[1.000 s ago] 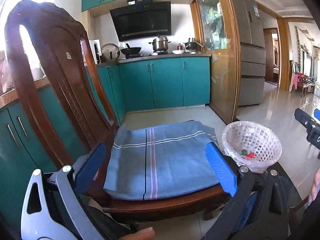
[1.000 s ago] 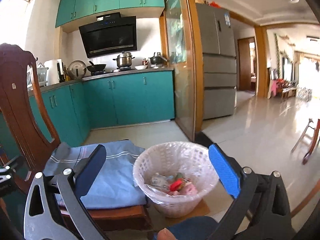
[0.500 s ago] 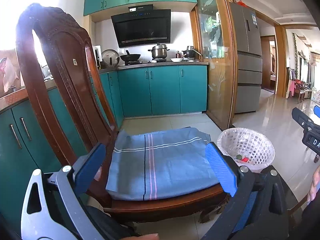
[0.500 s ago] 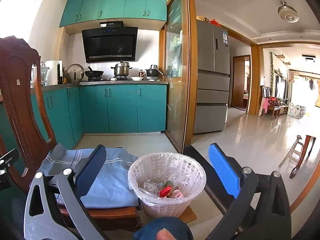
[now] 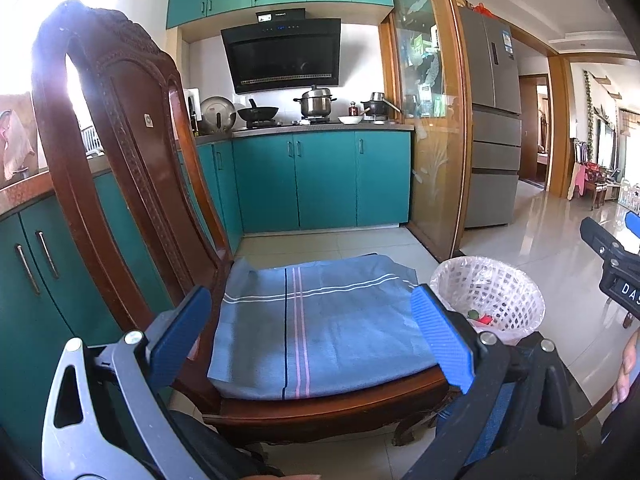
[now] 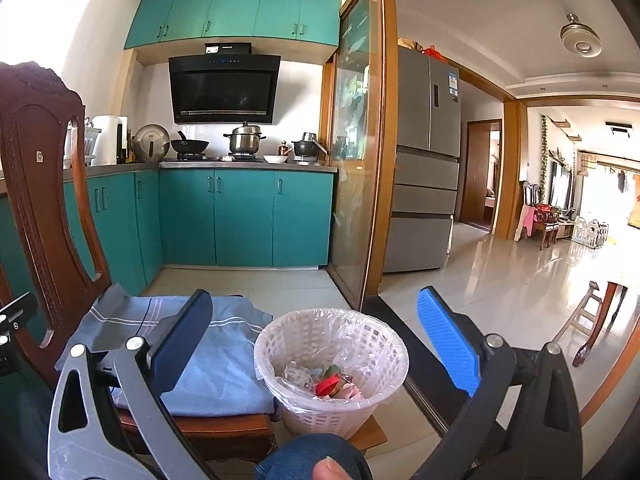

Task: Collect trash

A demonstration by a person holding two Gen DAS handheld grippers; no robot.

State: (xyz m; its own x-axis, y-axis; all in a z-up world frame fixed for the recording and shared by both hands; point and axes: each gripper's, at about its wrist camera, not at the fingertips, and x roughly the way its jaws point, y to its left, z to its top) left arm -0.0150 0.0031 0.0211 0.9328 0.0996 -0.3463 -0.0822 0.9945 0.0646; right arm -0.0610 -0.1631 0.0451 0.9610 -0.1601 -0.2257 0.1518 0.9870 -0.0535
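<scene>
A teal kitchen is opening onto a wide, bare tiled floor [image 6: 500, 280]. One wooden chair [image 5: 132, 168] is carrying one blue cloth [image 5: 320, 328]. One lined white basket [image 6: 332, 364] is standing just beside it, with trash [image 6: 328, 384] lying inside, clearer in the right view. Left gripper [image 5: 316, 336] and right gripper [image 6: 316, 340] are both gaping, holding nothing.

White lattice bin [image 6: 332, 364], plastic-lined, upright beside chair; crumpled trash [image 6: 320, 380] inside.

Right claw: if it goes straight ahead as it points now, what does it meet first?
Probably the white basket with trash, low between the open right claw fingers; depth is unclear, so it might pass above the rim.
</scene>
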